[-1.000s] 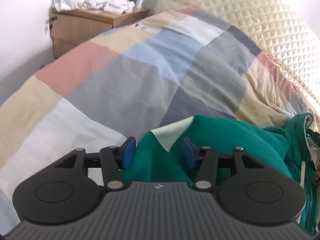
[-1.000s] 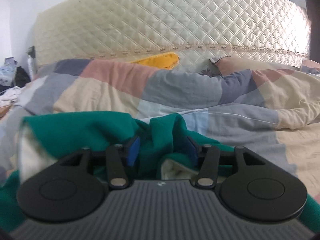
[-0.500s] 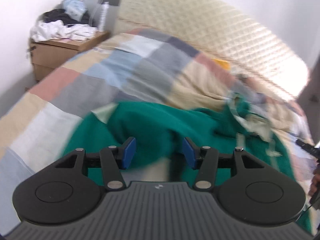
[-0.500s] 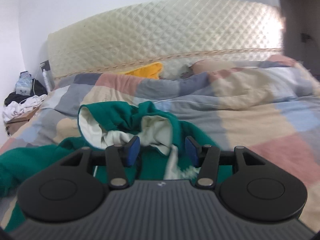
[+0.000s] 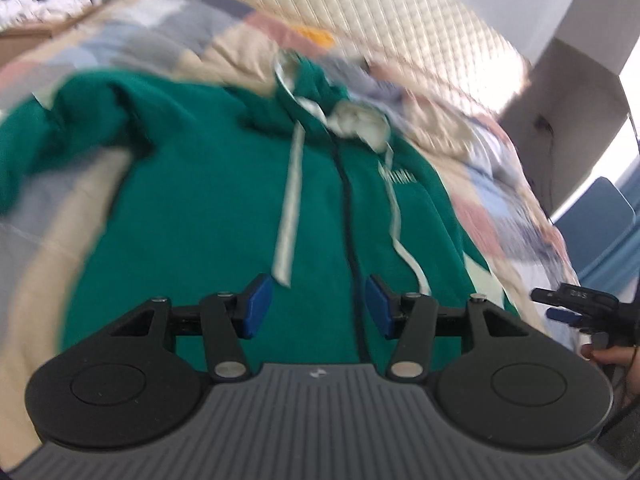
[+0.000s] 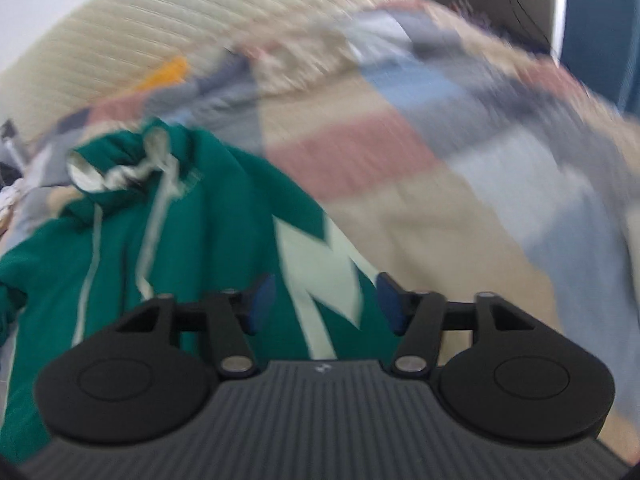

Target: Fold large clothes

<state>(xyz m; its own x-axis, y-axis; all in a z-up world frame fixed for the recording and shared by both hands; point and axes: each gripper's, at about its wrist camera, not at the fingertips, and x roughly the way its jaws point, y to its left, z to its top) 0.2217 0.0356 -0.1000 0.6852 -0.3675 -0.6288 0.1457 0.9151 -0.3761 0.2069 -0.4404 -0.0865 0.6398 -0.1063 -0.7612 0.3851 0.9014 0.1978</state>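
Note:
A green hooded sweatshirt (image 5: 224, 184) lies front-up on the patchwork quilt, hood (image 5: 320, 92) toward the headboard, pale drawstrings down its chest. My left gripper (image 5: 316, 308) is open and empty above the sweatshirt's lower front. My right gripper (image 6: 324, 300) is open and empty above the sweatshirt's right side, over a pale zigzag patch (image 6: 316, 280). The sweatshirt (image 6: 180, 240) fills the left of the right wrist view. The right gripper also shows at the right edge of the left wrist view (image 5: 576, 304). Both views are motion-blurred.
The patchwork quilt (image 6: 440, 184) covers the bed. A quilted cream headboard (image 5: 400, 24) stands behind. A wooden nightstand (image 5: 28, 40) piled with clothes is at the far left. A yellow item (image 6: 168, 72) lies by the headboard. A blue chair (image 5: 596, 220) stands to the right.
Both grippers have pulled back and risen from the sweatshirt. The bunched garment now lies spread flat, front-up. Both views swung right.

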